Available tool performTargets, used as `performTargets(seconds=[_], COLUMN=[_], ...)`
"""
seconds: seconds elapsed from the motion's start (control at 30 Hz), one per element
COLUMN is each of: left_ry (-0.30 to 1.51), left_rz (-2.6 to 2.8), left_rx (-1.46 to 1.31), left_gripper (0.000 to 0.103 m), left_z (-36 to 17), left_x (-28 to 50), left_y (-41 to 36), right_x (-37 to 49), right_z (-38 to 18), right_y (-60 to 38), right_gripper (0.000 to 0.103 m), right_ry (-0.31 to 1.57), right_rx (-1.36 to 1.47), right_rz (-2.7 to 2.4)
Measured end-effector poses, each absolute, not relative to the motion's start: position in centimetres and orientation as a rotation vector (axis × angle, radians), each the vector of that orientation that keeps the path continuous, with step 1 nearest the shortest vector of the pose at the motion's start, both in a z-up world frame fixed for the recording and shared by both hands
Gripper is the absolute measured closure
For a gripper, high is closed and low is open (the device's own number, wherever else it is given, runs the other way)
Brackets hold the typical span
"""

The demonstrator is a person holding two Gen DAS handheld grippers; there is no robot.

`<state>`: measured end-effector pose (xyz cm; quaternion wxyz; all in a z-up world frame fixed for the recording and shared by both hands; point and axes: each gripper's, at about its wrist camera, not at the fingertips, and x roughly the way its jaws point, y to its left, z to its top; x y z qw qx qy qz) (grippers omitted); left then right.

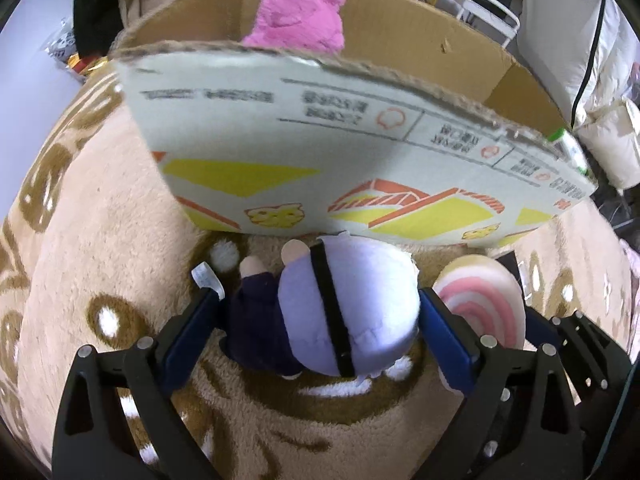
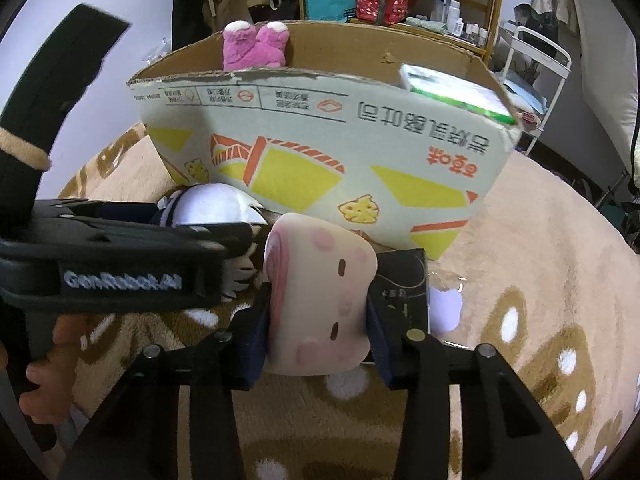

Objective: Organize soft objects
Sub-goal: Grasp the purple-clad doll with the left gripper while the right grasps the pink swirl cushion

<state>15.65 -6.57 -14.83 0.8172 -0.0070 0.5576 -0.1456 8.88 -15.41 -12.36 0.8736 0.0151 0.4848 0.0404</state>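
Got both grippers clamped, left gripper (image 1: pixel 320 316) on the lavender doll (image 1: pixel 344 304), right gripper (image 2: pixel 318 324) on the swirl-roll plush (image 2: pixel 320 300), both low on the rug (image 1: pixel 80 272) right against the cardboard box (image 1: pixel 360 168), so I'm worried I'll snag its tall near wall lifting them in.

Pink plush (image 1: pixel 298 12) half behind box wall (image 1: pixel 320 128)
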Motion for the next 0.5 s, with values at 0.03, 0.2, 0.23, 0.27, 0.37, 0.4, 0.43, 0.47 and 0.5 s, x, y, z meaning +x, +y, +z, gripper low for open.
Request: performTargets(seconds=[0.03,0.2,0.23,0.27,0.37,0.4,0.43,0.47,0.5], left_ry=[1.182,1.143,1.142,1.145,1.162,1.161,1.155,1.151,1.144], left_rz=[-0.306,-0.273,-0.277,-0.281,-0.281,-0.281,-0.28,-0.28,-0.281], left_rx=[-0.022,-0.004,0.002,0.012,0.066,0.095,0.124,0.142,0.156], left_gripper=[0.008,0.017,0.017,0.017,0.018,0.018,0.018,0.019,0.021], left_z=[-14.6,-13.7,-13.4,-13.4,-14.1,-14.1,-14.2,-14.1,-14.0], left_x=[15.6,14.3,13.9,13.8,14.1,14.1,13.9,13.7,13.5], left_y=[-6.3,-4.7,-4.8,-4.8,-5.7,-5.9,-6.1,-6.4,-6.7], right_x=[8.8,8.4,8.3,8.3,8.1,8.0,7.9,7.7,7.6], right_z=[-12.2,-11.2,-10.9,-10.7,-10.2,-10.0,-9.8,-9.7,-9.5], right_y=[-15.6,-16.6,-16.9,-17.0,-17.3,-17.4,-17.3,-17.4,-17.5], right_gripper=[0.059,0.059,0.059,0.059,0.059,0.059,0.059,0.059,0.059], right_ry=[1.012,0.987,0.981,0.977,0.966,0.963,0.96,0.957,0.952], right_rx=[0.041,0.086,0.097,0.104,0.118,0.121,0.123,0.124,0.125], right_rz=[0.079,0.058,0.054,0.05,0.04,0.037,0.033,0.031,0.03])
